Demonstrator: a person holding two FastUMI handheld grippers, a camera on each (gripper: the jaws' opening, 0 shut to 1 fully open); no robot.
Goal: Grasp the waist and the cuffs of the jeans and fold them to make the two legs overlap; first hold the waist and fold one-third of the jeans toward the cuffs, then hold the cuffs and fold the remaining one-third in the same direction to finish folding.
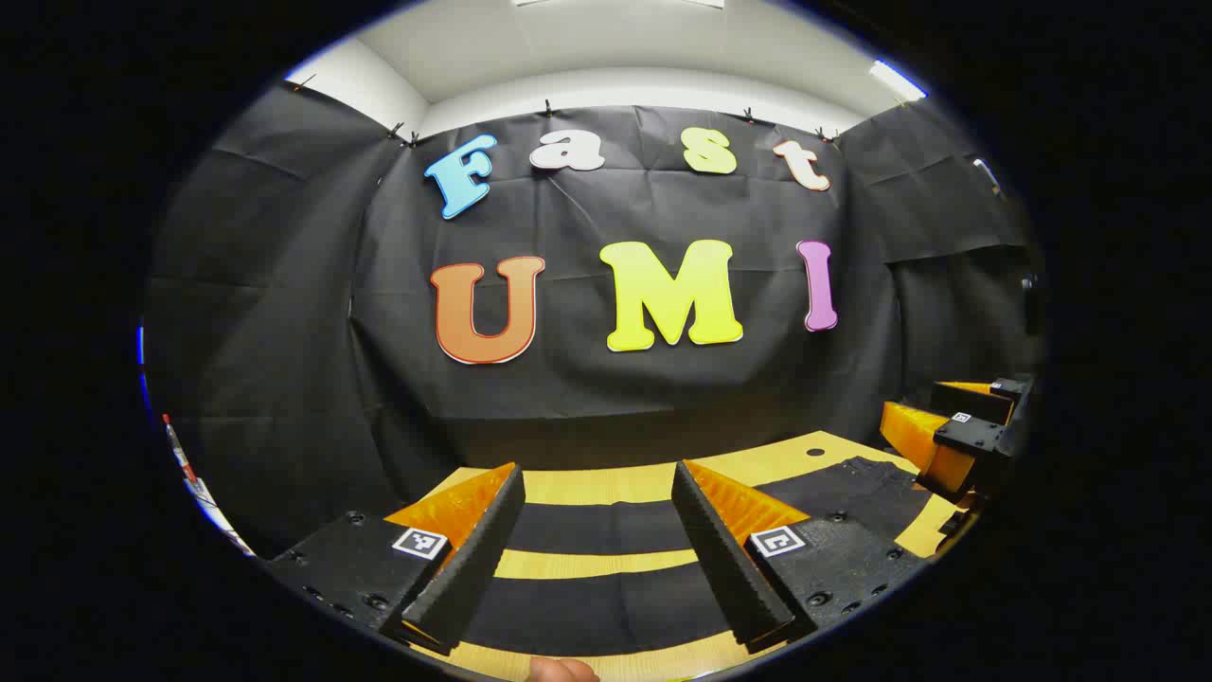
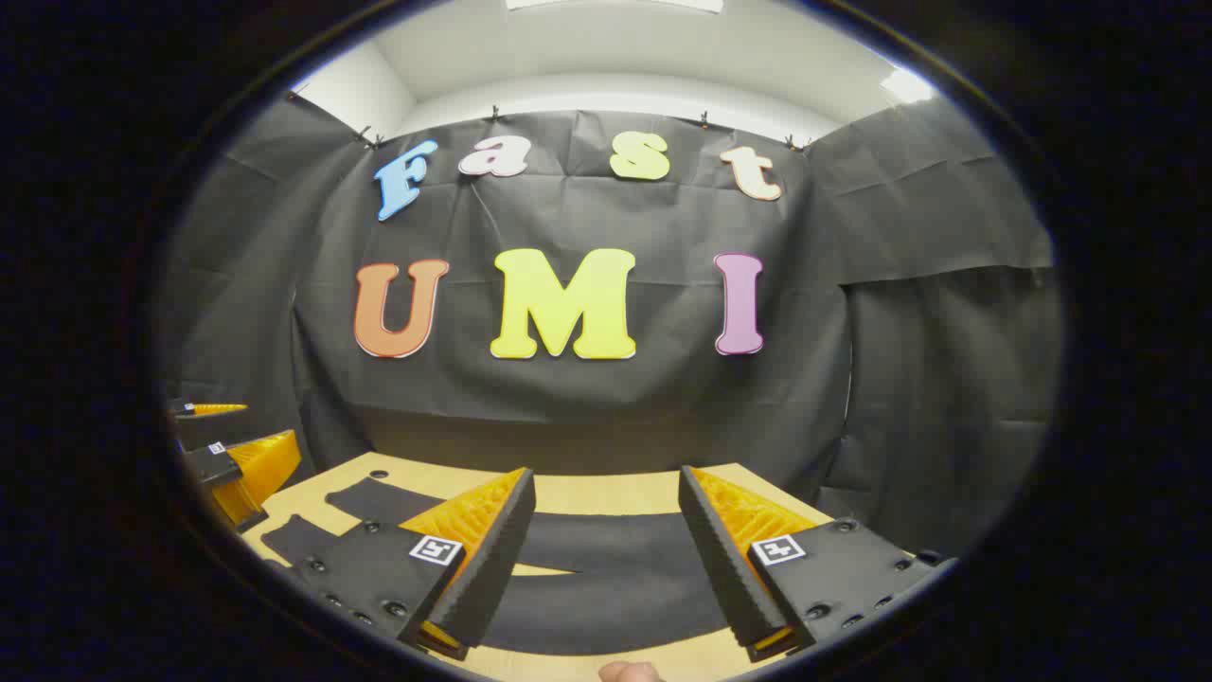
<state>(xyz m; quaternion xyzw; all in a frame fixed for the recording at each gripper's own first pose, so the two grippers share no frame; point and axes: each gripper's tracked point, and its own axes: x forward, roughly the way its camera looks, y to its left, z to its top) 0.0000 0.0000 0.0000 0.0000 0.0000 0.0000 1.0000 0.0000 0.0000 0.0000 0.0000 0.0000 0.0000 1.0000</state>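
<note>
Jeans: your dark jeans (image 1: 606, 530) lie flat on the table, spread across it. In the left gripper view you see two dark bands, the legs, with a strip of bare wood between them, and the cloth widens toward 3 o'clock. In the right gripper view the jeans (image 2: 606, 568) run from 9 o'clock, where two dark ends lie apart, to a broad dark patch between your fingers.

Table: a light wooden table (image 1: 587, 485) carries the jeans. Its far edge meets the booth's black cloth wall (image 1: 606, 379) at 12 o'clock. A small dark hole (image 1: 815, 452) sits in the wood near the far edge, toward 2 o'clock in the left gripper view.

Left gripper: your left gripper (image 1: 598, 530) hangs above the legs with its fingers wide apart and nothing between them. You can also see it at 9 o'clock in the right gripper view (image 2: 222, 445), where its spread cannot be judged.

Right gripper: your right gripper (image 2: 606, 545) is spread wide over the broad part of the jeans, gripping nothing. It also shows at 3 o'clock in the left gripper view (image 1: 947, 426), just above the cloth's edge.

Hand: a fingertip (image 1: 561, 670) peeks in at 6 o'clock.

In the way: nothing lies on the jeans between either pair of fingers.
</note>
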